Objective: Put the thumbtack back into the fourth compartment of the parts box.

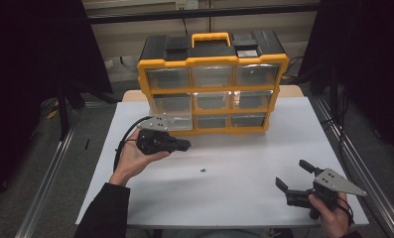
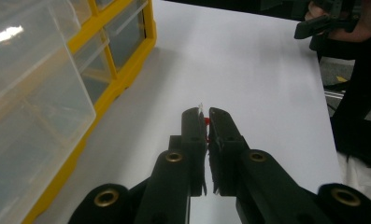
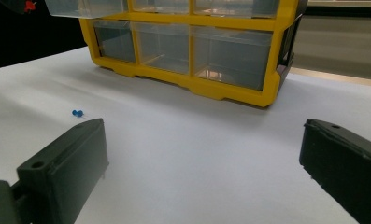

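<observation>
A yellow and black drawer cabinet stands at the back of the white table. One clear drawer in its left column is pulled out; in the left gripper view that drawer looms at the left. My left gripper hovers just in front of it, shut on a small red push pin pinched near the jaw tips. A blue push pin lies on the table between the hands, also visible low left. My right gripper is open and holds nothing, near the front right corner.
The cabinet's other clear drawers are pushed in. A black carry handle and lid top the cabinet. Metal rails run along both table sides. White table surface stretches between cabinet and hands.
</observation>
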`<state>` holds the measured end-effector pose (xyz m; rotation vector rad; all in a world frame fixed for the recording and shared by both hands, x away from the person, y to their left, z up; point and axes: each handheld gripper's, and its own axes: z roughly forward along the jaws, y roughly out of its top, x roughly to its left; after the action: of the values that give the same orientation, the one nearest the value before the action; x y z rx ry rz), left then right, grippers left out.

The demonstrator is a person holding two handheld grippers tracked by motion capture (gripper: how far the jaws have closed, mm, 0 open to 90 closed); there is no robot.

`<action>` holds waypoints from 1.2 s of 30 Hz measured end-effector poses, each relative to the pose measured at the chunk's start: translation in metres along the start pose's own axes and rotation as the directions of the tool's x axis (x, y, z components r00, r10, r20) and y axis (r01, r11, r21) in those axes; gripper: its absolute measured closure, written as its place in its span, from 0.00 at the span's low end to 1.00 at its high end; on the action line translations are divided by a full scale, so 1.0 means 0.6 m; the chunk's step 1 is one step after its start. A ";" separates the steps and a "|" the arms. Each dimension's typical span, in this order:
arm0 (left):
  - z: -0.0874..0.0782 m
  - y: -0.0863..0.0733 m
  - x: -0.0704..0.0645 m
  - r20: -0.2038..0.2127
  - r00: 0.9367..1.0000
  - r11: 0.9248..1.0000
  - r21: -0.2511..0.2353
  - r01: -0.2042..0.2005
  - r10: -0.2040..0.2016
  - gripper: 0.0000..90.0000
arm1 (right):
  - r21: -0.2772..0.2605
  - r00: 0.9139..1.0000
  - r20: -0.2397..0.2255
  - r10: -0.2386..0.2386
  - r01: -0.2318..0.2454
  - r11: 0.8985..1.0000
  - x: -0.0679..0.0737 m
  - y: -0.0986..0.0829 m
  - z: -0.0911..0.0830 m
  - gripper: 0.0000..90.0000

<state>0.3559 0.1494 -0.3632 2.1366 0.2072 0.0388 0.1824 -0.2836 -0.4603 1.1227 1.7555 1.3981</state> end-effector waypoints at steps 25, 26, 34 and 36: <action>-0.088 0.068 0.027 -0.080 0.997 0.998 -0.066 -0.020 0.015 0.95 | -0.005 1.000 -0.004 -0.001 0.001 1.000 0.000 0.000 0.001 0.01; -0.092 0.072 0.027 -0.085 0.996 0.997 -0.070 -0.022 0.016 0.95 | -0.003 1.000 -0.001 -0.002 0.002 1.000 0.000 0.000 0.000 0.01; -0.109 0.087 0.041 -0.106 0.994 0.998 -0.060 -0.028 0.022 0.95 | -0.005 1.000 -0.001 -0.004 0.004 1.000 0.000 0.000 0.000 0.01; -0.111 0.092 0.048 -0.118 0.993 0.998 -0.059 -0.023 0.016 0.95 | -0.005 1.000 -0.002 0.000 0.000 1.000 0.000 0.000 0.001 0.01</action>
<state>0.3843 0.1803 -0.2826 2.0780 0.2509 0.1801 0.1828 -0.2835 -0.4602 1.1190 1.7527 1.4037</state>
